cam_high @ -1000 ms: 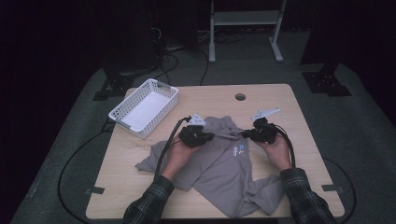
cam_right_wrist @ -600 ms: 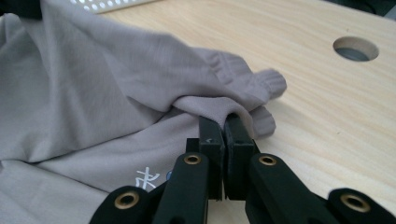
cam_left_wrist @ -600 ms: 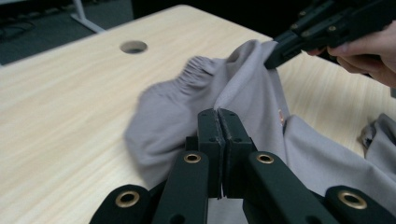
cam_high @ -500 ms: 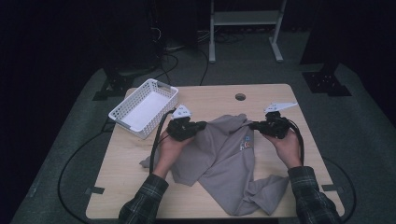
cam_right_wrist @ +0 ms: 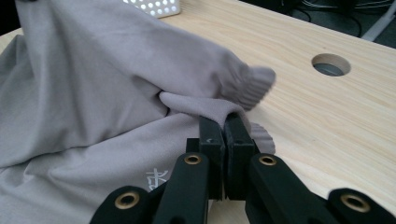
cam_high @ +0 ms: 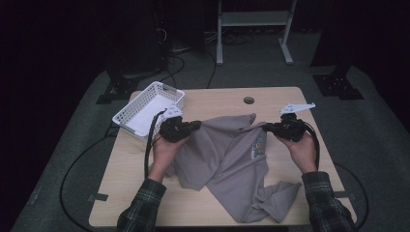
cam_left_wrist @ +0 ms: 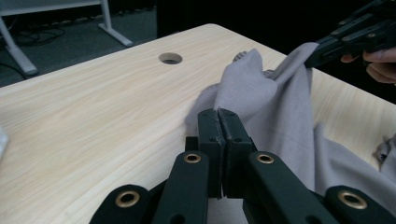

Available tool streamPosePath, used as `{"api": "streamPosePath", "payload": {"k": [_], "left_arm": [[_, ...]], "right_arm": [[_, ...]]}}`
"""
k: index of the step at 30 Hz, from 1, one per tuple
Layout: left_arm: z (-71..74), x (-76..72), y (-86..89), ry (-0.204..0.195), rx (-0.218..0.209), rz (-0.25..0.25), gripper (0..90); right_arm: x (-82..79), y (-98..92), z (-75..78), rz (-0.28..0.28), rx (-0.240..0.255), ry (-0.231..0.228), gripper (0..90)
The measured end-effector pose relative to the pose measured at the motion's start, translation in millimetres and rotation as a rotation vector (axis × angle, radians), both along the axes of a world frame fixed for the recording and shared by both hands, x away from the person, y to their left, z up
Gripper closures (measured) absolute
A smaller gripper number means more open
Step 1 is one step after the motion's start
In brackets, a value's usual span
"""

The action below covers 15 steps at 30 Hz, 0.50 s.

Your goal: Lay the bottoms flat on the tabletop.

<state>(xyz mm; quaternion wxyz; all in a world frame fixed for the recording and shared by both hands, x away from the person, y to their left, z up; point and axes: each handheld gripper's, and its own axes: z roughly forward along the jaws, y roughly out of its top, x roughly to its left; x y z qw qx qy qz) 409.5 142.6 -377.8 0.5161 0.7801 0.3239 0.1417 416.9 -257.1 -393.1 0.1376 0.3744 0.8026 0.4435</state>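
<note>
A grey T-shirt (cam_high: 222, 157) with a small coloured chest logo (cam_high: 260, 145) lies partly on the wooden table (cam_high: 217, 99). Its upper edge is lifted and stretched between both grippers. My left gripper (cam_high: 196, 125) is shut on the cloth at the shirt's left end; in the left gripper view its jaws (cam_left_wrist: 218, 114) meet with grey fabric (cam_left_wrist: 289, 112) pinched between them. My right gripper (cam_high: 267, 127) is shut on the shirt's right end, near the logo. In the right gripper view the cloth (cam_right_wrist: 93, 84) folds over the closed jaws (cam_right_wrist: 225, 122). One sleeve trails toward the near right corner.
A white perforated basket (cam_high: 150, 108) sits at the table's far left corner, close behind my left hand. A round cable hole (cam_high: 248, 100) is in the tabletop near the far edge. Cables trail from both grippers. Dark floor with a metal frame (cam_high: 251, 19) lies beyond.
Both hands have risen and moved apart, the left one leftward toward the basket. The shirt's top edge has been pulled off the table and drawn out between them.
</note>
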Motion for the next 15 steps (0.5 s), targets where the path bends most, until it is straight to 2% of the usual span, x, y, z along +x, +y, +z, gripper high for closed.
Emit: {"api": "streamPosePath", "payload": {"k": [15], "left_arm": [[-6.1, 6.2, 42.3, 0.022, -0.021, 0.101, 88.9]], "right_arm": [[4.0, -29.2, -5.2, -0.076, 0.029, 0.020, 88.0]]}}
